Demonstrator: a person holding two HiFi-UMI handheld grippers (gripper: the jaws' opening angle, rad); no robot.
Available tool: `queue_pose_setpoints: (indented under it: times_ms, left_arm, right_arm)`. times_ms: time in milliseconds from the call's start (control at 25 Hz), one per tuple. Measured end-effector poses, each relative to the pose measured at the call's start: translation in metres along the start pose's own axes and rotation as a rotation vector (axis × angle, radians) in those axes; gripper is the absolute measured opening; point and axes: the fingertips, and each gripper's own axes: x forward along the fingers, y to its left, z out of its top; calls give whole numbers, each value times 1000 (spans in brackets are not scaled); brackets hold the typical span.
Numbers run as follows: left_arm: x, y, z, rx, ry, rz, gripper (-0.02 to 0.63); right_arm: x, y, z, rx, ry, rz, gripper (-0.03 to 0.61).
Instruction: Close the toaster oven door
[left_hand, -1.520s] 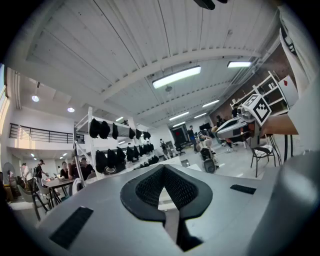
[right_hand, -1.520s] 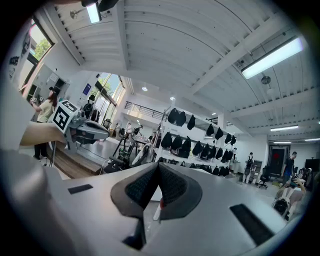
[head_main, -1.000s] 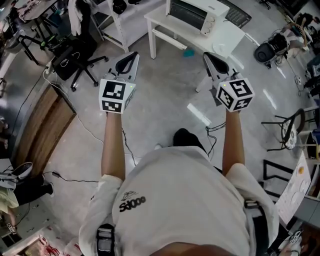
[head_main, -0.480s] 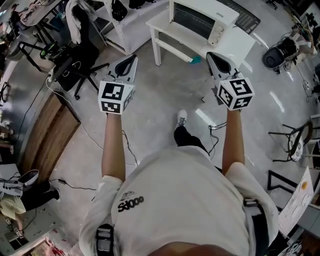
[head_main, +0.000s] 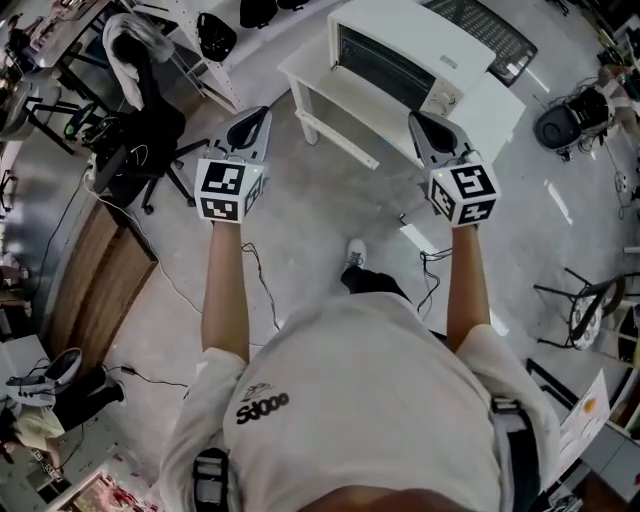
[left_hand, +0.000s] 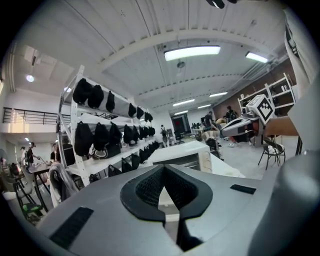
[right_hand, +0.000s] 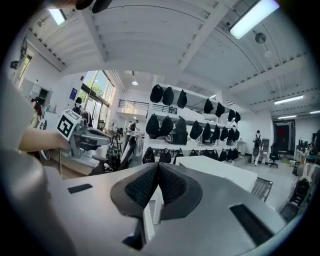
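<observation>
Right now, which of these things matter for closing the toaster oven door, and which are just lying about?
For the job:
toaster oven
white table that it stands on
left tongs, shut and empty
right tongs, shut and empty

Just lying about:
black office chair
shelf of black bags
floor cable

A white table (head_main: 495, 100) stands just ahead of the left fingers (head_main: 260, 115) and the right fingers (head_main: 417, 120), its near edge spanning the gap between them. On it we see the oven (head_main: 395, 55), beyond and between both pairs and closer to the right ones. Beyond it lies a dark grid (head_main: 480, 30); we cannot tell whether it rests on the table. Grey floor (head_main: 330, 200) lies below the fingers. On it we see an office chair (head_main: 150, 150) left of the left fingers, a wood panel (head_main: 85, 270) farther left and nearer us, a cable (head_main: 430, 258) behind the right fingers, and a folding chair (head_main: 585, 300) well to their right.
</observation>
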Motion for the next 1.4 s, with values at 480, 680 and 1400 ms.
queue_pose_setpoints:
  times_ms: [480, 680, 1400]
  left_arm:
    - [137, 70, -69, -45, 89, -68, 9]
    - [181, 112, -119, -105, 79, -149, 9]
    - [272, 88, -354, -90, 323, -577, 100]
  right_arm:
    - [140, -41, -50, 33, 131, 82, -2]
    - [197, -35, -80, 67, 207, 30, -2]
    - [265, -6, -200, 279, 372, -235, -2]
